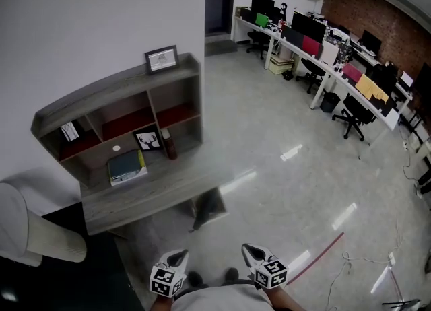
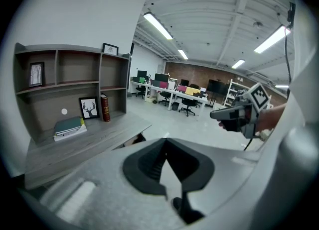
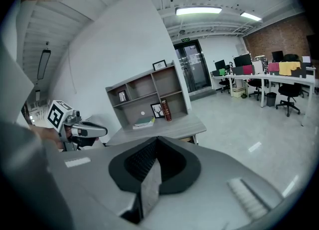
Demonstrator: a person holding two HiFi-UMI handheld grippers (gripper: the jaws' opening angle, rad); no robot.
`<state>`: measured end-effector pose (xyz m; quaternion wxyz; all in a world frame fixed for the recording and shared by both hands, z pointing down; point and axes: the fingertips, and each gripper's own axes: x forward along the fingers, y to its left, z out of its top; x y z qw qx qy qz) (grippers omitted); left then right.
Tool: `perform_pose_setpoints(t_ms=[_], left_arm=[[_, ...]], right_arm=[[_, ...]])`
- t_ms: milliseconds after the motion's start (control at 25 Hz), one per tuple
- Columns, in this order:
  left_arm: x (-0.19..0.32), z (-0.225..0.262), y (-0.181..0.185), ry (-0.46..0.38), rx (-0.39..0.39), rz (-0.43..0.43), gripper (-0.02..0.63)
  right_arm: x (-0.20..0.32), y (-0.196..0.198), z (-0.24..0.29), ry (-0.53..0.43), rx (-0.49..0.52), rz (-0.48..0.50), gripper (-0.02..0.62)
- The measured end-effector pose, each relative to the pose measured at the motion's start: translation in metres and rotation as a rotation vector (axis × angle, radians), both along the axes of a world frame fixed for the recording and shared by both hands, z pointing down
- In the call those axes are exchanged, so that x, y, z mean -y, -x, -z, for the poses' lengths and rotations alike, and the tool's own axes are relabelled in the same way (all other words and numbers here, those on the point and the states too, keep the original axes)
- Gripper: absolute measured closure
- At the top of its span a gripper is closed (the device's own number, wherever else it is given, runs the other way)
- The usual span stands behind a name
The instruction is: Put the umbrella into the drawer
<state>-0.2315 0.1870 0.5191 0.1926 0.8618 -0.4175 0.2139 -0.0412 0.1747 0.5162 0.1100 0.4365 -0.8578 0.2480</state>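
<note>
Two shut, empty grippers: your left gripper [image 1: 178, 258] and right gripper [image 1: 251, 254]. I see no umbrella. It may hide in the drawer [image 1: 210, 207] under the bench [image 1: 155, 192]; look there slowly.

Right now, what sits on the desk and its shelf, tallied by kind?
Frames: 3
Red book: 1
Book stack: 1
White dot: 1
Total: 6

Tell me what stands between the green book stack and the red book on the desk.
A framed deer picture, clearest in the left gripper view.
</note>
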Motion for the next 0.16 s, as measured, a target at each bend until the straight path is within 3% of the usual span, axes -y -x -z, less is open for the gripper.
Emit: perform_pose_setpoints(t_ms=[160], left_arm=[[-0.0030, -0.0049, 0.0007, 0.018, -0.004, 0.002, 0.603]], right_arm=[[-0.0029, 0.0032, -0.0021, 0.004, -0.001, 0.016, 0.591]])
